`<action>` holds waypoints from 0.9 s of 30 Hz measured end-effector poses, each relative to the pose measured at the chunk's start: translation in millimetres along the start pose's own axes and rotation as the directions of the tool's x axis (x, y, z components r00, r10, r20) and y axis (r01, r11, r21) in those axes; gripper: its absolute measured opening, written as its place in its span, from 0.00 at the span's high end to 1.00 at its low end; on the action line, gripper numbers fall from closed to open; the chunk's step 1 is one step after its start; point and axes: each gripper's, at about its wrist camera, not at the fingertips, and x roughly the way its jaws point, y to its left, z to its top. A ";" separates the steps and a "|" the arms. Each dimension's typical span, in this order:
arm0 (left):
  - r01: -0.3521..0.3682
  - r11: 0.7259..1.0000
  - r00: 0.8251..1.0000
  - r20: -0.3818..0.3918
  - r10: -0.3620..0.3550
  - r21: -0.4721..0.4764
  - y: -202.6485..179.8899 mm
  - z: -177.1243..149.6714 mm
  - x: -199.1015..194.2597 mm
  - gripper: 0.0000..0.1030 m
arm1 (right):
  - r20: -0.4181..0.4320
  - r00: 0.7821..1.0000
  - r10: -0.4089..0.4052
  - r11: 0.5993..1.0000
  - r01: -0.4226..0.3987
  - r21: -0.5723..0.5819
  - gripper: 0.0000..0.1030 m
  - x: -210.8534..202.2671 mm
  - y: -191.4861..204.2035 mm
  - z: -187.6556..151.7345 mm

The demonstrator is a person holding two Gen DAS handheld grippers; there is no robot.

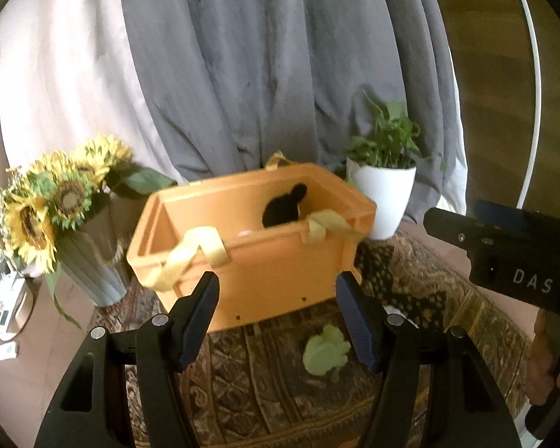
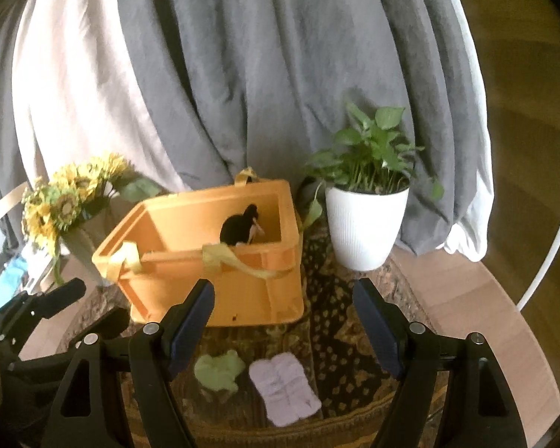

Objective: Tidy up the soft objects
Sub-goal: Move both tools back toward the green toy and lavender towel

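An orange storage box [image 1: 280,272] [image 2: 250,291] with pale yellow strap handles stands on a patterned cloth, and a black soft toy [image 1: 283,209] [image 2: 239,228] sits inside it. In front of the box lies a crumpled green soft item [image 1: 325,350] [image 2: 219,370]. A folded lavender cloth [image 2: 284,388] lies to its right, seen only in the right wrist view. My left gripper [image 1: 280,321] is open with nothing between its fingers, just short of the box and the green item. My right gripper [image 2: 285,326] is open and empty above the two cloths.
A vase of sunflowers [image 1: 56,201] [image 2: 71,198] stands left of the box, a white pot [image 1: 382,194] [image 2: 366,224] with a green plant to the right. Grey and white curtains [image 1: 261,74] hang behind. The table's wooden rim [image 2: 466,298] curves at right.
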 end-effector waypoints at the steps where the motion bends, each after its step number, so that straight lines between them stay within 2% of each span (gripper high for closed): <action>1: 0.002 1.000 1.000 -0.008 -0.002 -0.001 -0.8 -2.5 1.0 0.38 | -0.005 1.000 0.001 1.000 -0.001 -0.004 0.25 0.5 -0.3 -1.7; 13: 0.055 0.998 0.992 -0.112 -0.054 0.010 -14.1 -33.5 24.4 0.38 | -0.131 0.990 0.060 0.998 -0.062 -0.008 0.25 21.9 -7.0 -30.2; 27: 0.131 0.989 0.969 -0.219 -0.113 0.071 -27.5 -64.2 62.9 0.38 | -0.292 0.952 0.093 0.992 -0.115 -0.060 0.25 61.2 -7.7 -62.5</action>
